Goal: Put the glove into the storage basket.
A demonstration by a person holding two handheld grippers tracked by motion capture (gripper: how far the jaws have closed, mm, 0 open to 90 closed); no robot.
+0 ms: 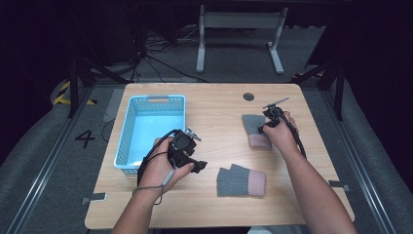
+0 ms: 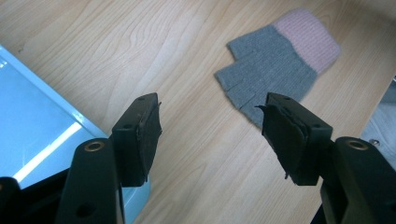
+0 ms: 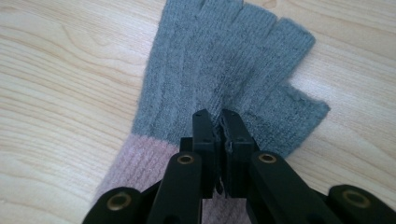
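- The right claw [image 3: 219, 122] is clamped shut on a pinch of the far glove [image 3: 219, 70], gripping the grey knit at mid-palm; a small ridge of fabric is gathered between the jaws.
- That glove [image 1: 255, 129] lies flat on the right half of the table [image 1: 214, 105], well apart from the blue basket [image 1: 152, 131] on the left.
- In the high view its long axis runs roughly away from the person: pink cuff nearest, grey finger stubs pointing to the far edge. In the right gripper view the stubs point up and the thumb juts right.
- To do the lift well, I judge it best to raise the glove straight up until the cuff hangs free, and only then carry it left to the basket; dragging could pull the thin pinch out.
- A mid-palm grip will probably let both ends droop, so carry it high over the basket rim.
- The left claw [image 2: 210, 130] is wide apart and holds nothing, hovering by the basket corner.
- Beyond it lies glove 2 [image 2: 280, 60], flat, near the table's front edge, long axis running left to right in the high view, cuff to the right.
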